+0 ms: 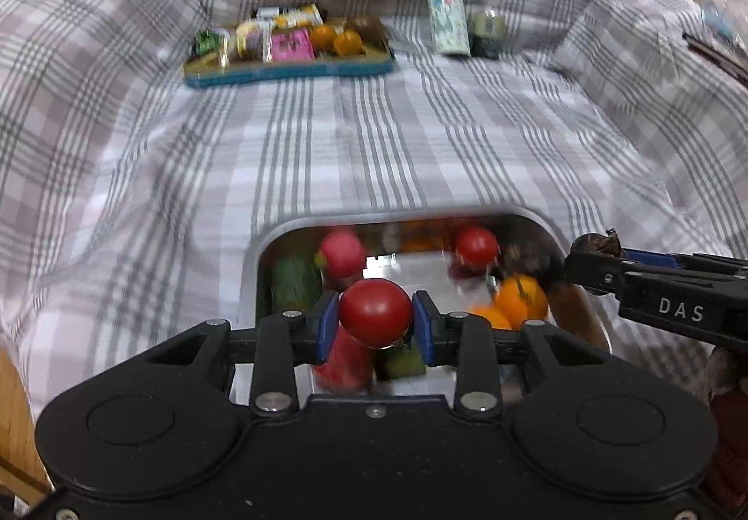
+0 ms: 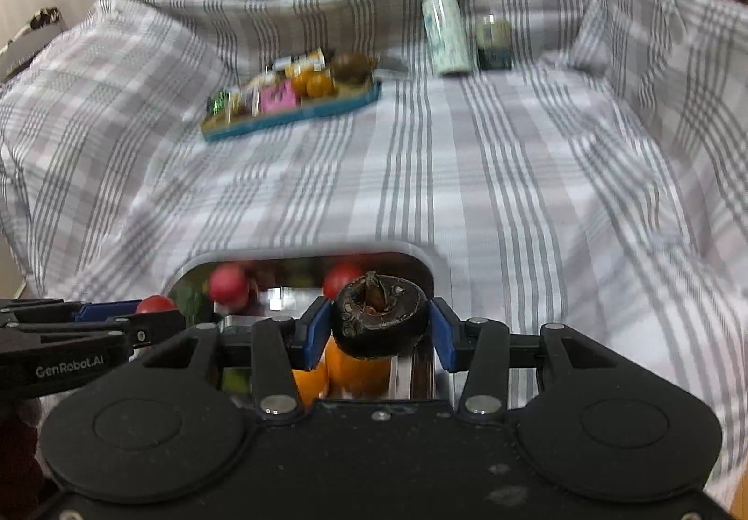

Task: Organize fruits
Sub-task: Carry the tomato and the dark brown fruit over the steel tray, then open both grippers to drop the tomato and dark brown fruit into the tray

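Gripping a red tomato (image 1: pixel 375 316) between its blue-padded fingers (image 1: pixel 328 326), the left gripper (image 1: pixel 375 324) hovers over a metal tray (image 1: pixel 528 216) at the near edge of the counter, which is draped in a grey-and-white checked cloth (image 1: pixel 355 146). To its right, the right gripper (image 2: pixel 379 326) is clenched on a dark, wrinkled round fruit (image 2: pixel 379 319), its dried calyx facing the camera, likewise held above the tray's right part. Inside the tray lie a second red tomato (image 1: pixel 477 245), a pink-red fruit (image 1: pixel 342 251), a green item (image 1: pixel 294 284) at the left wall, and orange fruits (image 1: pixel 521 300) toward the right; motion blur obscures finer detail. Well apart, at the far side of the counter, a blue-rimmed tray (image 1: pixel 290 71) carries small wrapped packets (image 1: pixel 292 45), two orange fruits, and a brown round fruit (image 1: pixel 366 24). Just to the right of that tray stands a pale patterned bottle (image 1: pixel 447 17), tilted slightly, with a small dark jar (image 1: pixel 487 32) beside it. From the right wrist view, the left gripper enters at the left edge with its tomato visible at the tip.
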A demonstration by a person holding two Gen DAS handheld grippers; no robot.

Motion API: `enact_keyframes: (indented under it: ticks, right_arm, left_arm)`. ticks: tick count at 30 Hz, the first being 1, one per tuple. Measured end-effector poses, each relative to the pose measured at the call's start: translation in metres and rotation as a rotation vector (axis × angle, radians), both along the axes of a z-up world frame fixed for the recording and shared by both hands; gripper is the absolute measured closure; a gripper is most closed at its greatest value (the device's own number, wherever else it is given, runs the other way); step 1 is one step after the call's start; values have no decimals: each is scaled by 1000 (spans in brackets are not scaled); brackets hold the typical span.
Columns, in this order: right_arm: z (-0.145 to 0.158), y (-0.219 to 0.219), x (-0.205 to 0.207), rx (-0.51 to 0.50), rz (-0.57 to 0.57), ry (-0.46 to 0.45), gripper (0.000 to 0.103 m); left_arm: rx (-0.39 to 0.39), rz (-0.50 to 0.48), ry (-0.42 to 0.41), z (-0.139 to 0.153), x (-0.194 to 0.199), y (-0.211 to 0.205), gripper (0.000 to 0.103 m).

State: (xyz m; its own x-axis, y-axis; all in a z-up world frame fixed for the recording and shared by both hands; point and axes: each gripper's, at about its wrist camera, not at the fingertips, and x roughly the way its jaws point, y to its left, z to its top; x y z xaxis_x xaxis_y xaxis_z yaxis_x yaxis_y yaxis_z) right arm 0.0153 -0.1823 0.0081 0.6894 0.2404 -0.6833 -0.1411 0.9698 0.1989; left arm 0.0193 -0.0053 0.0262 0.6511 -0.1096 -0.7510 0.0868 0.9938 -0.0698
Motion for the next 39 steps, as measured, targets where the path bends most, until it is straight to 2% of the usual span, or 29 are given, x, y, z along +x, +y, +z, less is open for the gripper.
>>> enact_keyframes:
  ticks: [6, 13, 17, 21, 34, 39]
  right_arm:
    - [-13, 5, -17, -28, 24, 54, 56]
    - [-10, 12, -6, -17, 26, 21, 56]
    - [-14, 14, 4, -6, 8, 27, 56]
    - [-16, 17, 9, -7, 2, 22, 56]
    - [-12, 27, 19, 11, 39, -34, 56]
    - [-10, 29, 12, -18, 50, -55, 56]
  left_arm:
    - [1, -11, 41, -11, -13, -7, 60]
    - [-4, -4, -10, -2, 0, -10, 60]
    - [-29, 16, -14, -2, 16, -9, 60]
    - [-17, 17, -23, -5, 25, -13, 60]
    - [-17, 42, -52, -4, 30, -10, 59]
    - [-21, 47, -46, -4, 27, -9, 59]
